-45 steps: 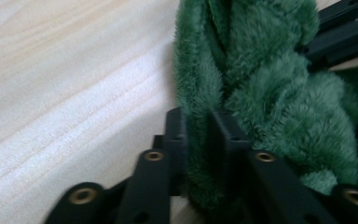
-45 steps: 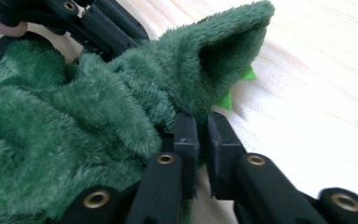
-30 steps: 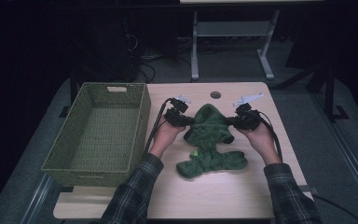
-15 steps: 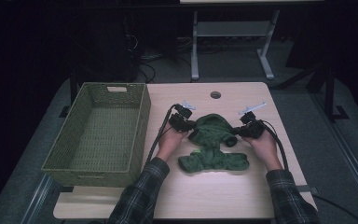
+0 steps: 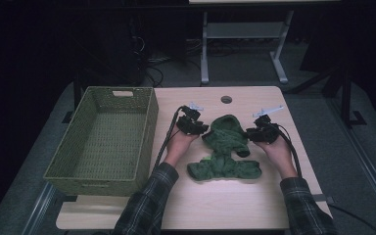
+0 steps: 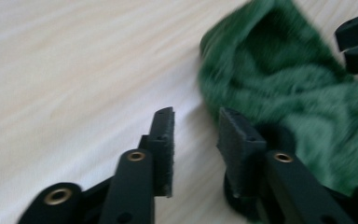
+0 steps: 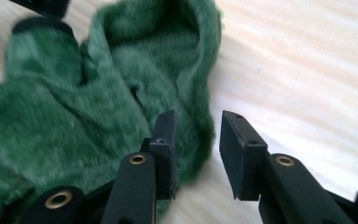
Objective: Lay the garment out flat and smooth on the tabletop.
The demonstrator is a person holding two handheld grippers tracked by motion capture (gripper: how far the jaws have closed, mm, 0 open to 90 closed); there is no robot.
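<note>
- High view: green fuzzy garment (image 5: pixel 225 147) lies crumpled on the table (image 5: pixel 215 205), about mid-table, right of the woven basket (image 5: pixel 103 142).
- Left gripper (image 5: pixel 199 128) sits at the garment's left edge, right gripper (image 5: pixel 250 133) at its right edge; both hands rest low on the table, garment between them.
- Left gripper view: fingers (image 6: pixel 165 140) spread with a gap, bare table wood showing through it; nothing pinched. Garment (image 6: pixel 284 88) lies just beside the right-hand finger, its edge at that pad. Jaws have just been opening.
- Right gripper view: fingers (image 7: pixel 235 149) also spread, gap shows table; nothing between them. Garment (image 7: pixel 98 93) lies under and beside the left-hand finger; cannot tell if the finger touches the fabric. Jaws have just been opening here too.
- Other gripper's dark tip shows at the top right corner of the left gripper view, across the garment.
- Basket stands on the table's left part, open top, well apart from the garment.
- Person's plaid sleeves (image 5: pixel 147 205) come in from the bottom edge.
- Round hole (image 5: pixel 226 99) in the table beyond the garment.
</note>
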